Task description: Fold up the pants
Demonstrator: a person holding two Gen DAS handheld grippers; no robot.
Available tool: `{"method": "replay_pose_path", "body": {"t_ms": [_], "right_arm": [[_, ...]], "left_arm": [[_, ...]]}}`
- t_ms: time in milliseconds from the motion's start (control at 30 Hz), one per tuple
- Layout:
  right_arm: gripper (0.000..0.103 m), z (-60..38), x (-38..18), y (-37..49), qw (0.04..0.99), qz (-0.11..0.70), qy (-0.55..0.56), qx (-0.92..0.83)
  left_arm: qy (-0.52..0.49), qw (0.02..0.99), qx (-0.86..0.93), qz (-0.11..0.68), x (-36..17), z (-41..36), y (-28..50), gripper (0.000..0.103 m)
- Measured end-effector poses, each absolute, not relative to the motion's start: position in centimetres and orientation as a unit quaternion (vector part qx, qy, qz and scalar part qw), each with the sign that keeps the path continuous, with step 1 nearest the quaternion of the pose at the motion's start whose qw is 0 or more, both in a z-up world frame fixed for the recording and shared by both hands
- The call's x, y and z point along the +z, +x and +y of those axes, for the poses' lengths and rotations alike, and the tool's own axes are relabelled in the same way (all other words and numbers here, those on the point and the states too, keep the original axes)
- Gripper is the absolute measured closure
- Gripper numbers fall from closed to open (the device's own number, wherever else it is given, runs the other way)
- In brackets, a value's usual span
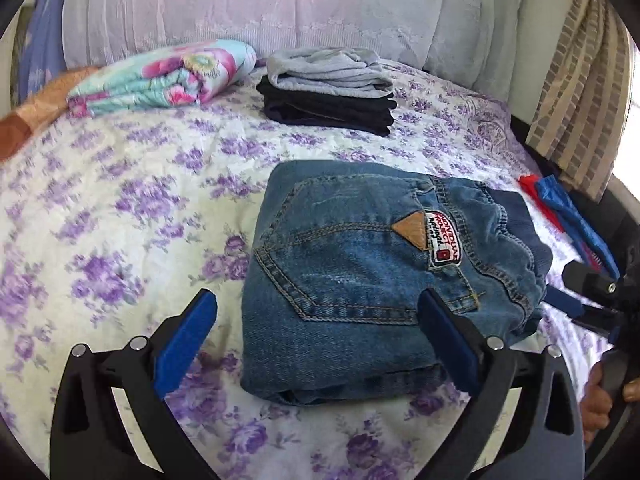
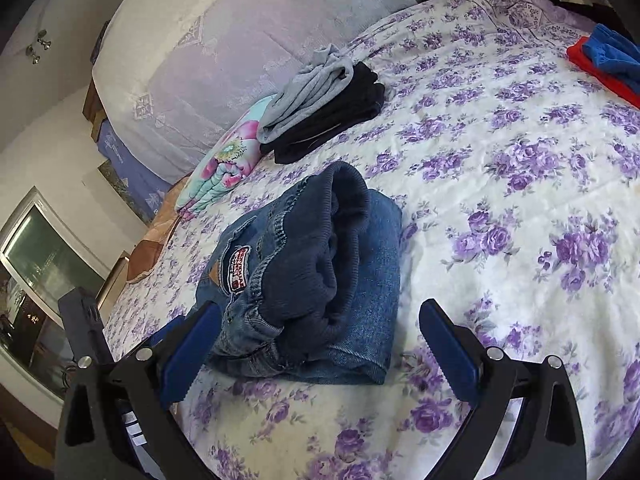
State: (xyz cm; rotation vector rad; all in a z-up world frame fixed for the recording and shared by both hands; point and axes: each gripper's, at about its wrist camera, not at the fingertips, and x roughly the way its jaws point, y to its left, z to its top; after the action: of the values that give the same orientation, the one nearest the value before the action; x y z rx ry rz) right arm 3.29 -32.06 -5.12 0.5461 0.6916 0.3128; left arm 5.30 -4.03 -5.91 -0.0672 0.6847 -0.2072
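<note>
Folded into a compact bundle, the blue jeans (image 1: 372, 280) lay on the floral bedspread (image 1: 120, 220), folding seemingly finished, stack of folded clothes (image 1: 328, 96) at twelve o'clock, left gripper (image 1: 320, 340) and right gripper (image 2: 316, 344) spread wide, empty.

Black tongs (image 1: 318, 308), blue pads (image 1: 184, 344), silver screws.

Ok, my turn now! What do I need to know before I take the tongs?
Left tongs: open, empty, hovering at the near edge of the jeans.
Right tongs: open, empty, at the waistband end.
Jeans: folded into a small bundle on the flowery bedspread, lying loose.
Done: folding looks finished.
Left: maybe move them onto the folded clothes stack further back.
</note>
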Motion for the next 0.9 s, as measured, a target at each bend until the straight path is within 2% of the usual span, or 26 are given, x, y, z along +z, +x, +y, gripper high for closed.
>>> {"method": "replay_pose_path", "body": {"t_ms": [133,333,500,633,900], "right_arm": [[0.004,-31.9,-3.2,2.3,0.91,0.301,0.249,0.136],[0.004,-29.4,-1.1,2.2,0.948,0.269,0.149,0.087],[0.004,-28.0,-4.2,4.4,0.942,0.325,0.072,0.052],[0.004,-29.6,-6.1,5.1,0.925,0.345,0.136,0.081],[0.004,-29.7,-4.6,3.7,0.928,0.329,0.144,0.097]], "left_arm": [[0.014,0.944,-0.086,0.319,-4.8,-5.1,4.5,0.005],[0.031,0.95,-0.075,0.3,-3.5,-5.4,3.9,0.005],[0.028,0.95,-0.068,0.303,-3.4,-5.1,3.9,0.005],[0.024,0.949,-0.064,0.308,-3.4,-4.8,4.1,0.005],[0.016,0.948,-0.067,0.31,-3.4,-4.5,4.1,0.005]]}}
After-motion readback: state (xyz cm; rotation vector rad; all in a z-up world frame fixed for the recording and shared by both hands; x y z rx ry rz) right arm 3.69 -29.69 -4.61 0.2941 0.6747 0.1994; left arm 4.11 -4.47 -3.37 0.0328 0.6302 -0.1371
